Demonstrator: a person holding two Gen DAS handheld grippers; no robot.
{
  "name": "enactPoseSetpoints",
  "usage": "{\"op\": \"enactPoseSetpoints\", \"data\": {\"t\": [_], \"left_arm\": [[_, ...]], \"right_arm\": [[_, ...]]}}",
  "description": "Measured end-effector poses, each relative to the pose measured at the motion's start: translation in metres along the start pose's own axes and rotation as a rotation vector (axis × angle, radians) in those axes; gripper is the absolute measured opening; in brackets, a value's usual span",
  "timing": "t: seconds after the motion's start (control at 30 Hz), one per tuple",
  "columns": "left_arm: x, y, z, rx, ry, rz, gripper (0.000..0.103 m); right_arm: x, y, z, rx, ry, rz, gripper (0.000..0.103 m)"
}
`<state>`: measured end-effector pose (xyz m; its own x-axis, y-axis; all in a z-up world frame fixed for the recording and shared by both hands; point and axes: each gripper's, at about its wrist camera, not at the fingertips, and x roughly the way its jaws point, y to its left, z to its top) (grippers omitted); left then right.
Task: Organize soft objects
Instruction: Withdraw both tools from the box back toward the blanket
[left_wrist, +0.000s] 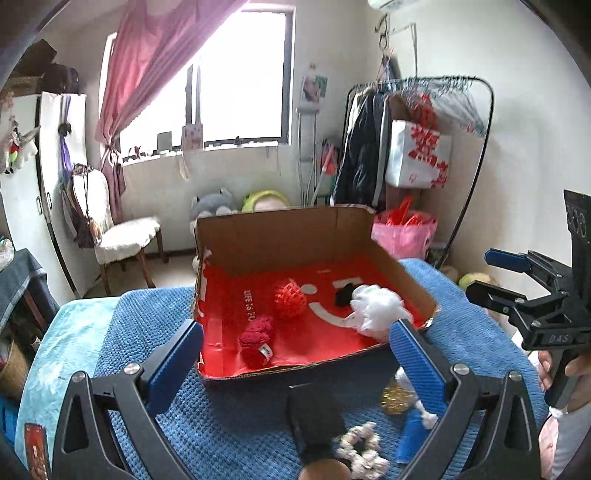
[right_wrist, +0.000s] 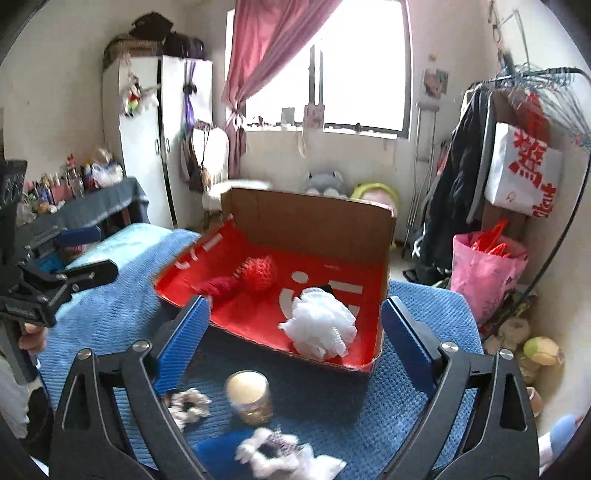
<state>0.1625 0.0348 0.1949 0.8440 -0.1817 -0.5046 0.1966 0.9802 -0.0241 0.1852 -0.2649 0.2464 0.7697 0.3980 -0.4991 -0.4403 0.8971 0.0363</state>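
Left wrist view: both grippers, left gripper (left_wrist: 295, 354) and right gripper (right_wrist: 295, 325), stand wide with nothing between the fingers. Four soft things lie in the cardboard box (left_wrist: 288, 229): white mesh puff (left_wrist: 376, 306), spiky red ball (left_wrist: 290, 298), knitted red piece (left_wrist: 256, 341), something small and black. Left outside on the nubbly blue blanket (left_wrist: 155, 325): fluffy scrunchie (left_wrist: 364, 448), frilly white thing, gold jar. Roughly halfway, I'd say.

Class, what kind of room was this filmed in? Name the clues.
Most likely a bedroom: a white wardrobe, a clothes rack hung with garments, and plush toys under the curtained window.
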Motion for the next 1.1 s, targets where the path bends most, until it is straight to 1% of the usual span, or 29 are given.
{"op": "enactPoseSetpoints", "data": {"t": [0.13,0.23,0.33,0.43,0.57,0.7,0.93,1.1], "left_arm": [[-0.027,-0.011,-0.007,0.011,-0.050,-0.002,0.103],[-0.049,-0.021,-0.015,0.025,-0.094,0.013,0.103],[-0.065,-0.029,-0.025,0.028,-0.122,0.004,0.103],[-0.078,-0.036,-0.034,0.028,-0.140,0.002,0.103],[-0.094,-0.047,-0.052,0.022,-0.175,-0.009,0.103],[-0.103,-0.050,-0.070,-0.004,-0.184,-0.025,0.103],[-0.115,-0.056,-0.090,0.003,-0.178,-0.031,0.103],[-0.115,-0.059,-0.113,-0.014,-0.151,-0.045,0.103]], "right_arm": [[-0.030,0.011,-0.007,0.004,-0.045,0.011,0.098],[-0.049,0.018,-0.015,0.002,-0.078,0.007,0.098],[-0.069,0.024,-0.026,0.019,-0.106,0.013,0.099],[-0.085,0.032,-0.042,0.027,-0.136,-0.020,0.101],[-0.099,0.037,-0.061,0.061,-0.156,-0.028,0.102],[-0.111,0.040,-0.079,0.084,-0.163,-0.042,0.102],[-0.124,0.048,-0.100,0.092,-0.168,-0.073,0.102],[-0.121,0.054,-0.124,0.112,-0.155,-0.091,0.102]]}}
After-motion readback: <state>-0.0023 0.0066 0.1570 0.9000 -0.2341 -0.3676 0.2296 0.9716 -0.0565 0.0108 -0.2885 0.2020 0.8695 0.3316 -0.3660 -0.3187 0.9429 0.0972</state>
